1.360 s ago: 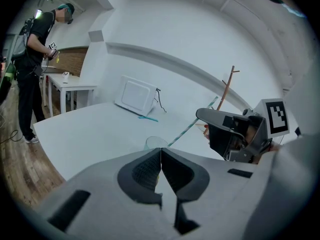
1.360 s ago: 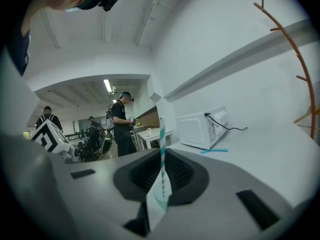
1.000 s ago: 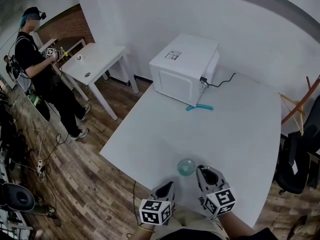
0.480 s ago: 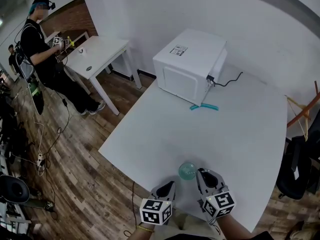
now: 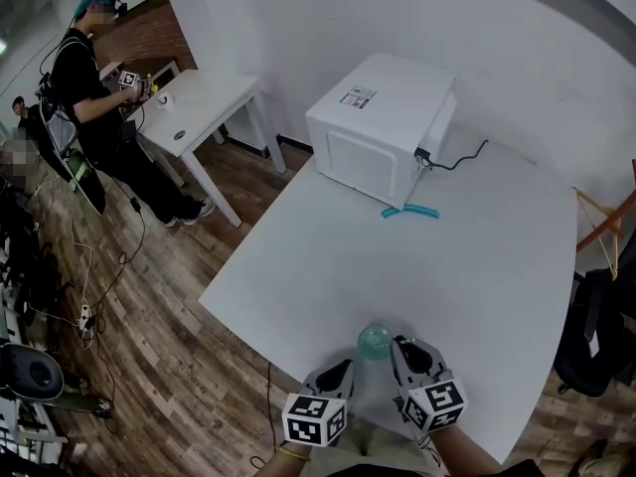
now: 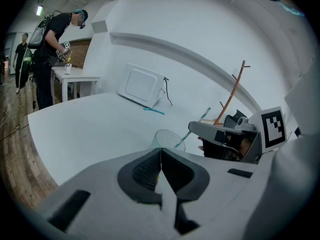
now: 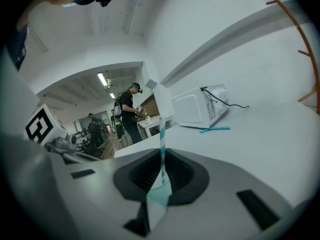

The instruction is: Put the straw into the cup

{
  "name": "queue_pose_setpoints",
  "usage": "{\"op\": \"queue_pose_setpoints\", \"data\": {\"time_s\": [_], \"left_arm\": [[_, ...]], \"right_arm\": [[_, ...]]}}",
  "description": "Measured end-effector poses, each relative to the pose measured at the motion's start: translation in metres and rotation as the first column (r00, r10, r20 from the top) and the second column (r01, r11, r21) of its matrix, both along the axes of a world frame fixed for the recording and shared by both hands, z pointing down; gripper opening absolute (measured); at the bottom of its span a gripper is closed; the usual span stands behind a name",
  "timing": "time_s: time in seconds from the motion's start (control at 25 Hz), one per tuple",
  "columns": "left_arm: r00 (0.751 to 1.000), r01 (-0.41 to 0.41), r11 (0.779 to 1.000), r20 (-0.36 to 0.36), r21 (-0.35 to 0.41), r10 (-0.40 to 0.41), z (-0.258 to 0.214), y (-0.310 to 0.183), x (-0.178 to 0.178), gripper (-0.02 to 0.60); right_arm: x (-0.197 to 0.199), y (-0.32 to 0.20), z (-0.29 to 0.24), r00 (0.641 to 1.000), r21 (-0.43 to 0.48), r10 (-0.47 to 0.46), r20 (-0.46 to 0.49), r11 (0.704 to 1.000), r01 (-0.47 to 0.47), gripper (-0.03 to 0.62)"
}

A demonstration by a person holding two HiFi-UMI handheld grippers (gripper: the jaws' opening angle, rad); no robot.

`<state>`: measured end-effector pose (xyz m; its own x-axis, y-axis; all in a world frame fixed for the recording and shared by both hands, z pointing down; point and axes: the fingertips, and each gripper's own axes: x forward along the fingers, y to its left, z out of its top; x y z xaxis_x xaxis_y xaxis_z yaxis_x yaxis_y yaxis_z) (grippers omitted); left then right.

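Note:
A clear glass cup stands near the front edge of the white table. My left gripper is shut, and the cup's near wall runs in between its tips. A striped teal and white paper straw stands upright between the shut jaws of my right gripper. In the left gripper view the straw slants down from the right gripper, and its lower end is inside the cup.
A white microwave sits at the table's far side with its cable, and teal straws lie in front of it. A person stands by a small white table at the back left. A dark chair is on the right.
My right gripper has come down a little with the straw, closer over the cup. The left gripper and the cup have stayed in place.

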<state>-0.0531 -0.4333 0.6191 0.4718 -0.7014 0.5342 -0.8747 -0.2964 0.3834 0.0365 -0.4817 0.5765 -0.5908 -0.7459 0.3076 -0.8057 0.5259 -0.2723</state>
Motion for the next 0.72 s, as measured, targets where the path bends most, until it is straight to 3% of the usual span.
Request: {"op": "queue_pose_setpoints", "data": {"time_s": [0.72], "left_arm": [[1.0,-0.004,1.0,-0.001,0.003,0.004,-0.0014,0.0042,-0.0021,0.02]], "right_arm": [[-0.0066,0.0026,0.0108,1.0,-0.033,0.008,-0.013,0.999,-0.008,0.044]]}}
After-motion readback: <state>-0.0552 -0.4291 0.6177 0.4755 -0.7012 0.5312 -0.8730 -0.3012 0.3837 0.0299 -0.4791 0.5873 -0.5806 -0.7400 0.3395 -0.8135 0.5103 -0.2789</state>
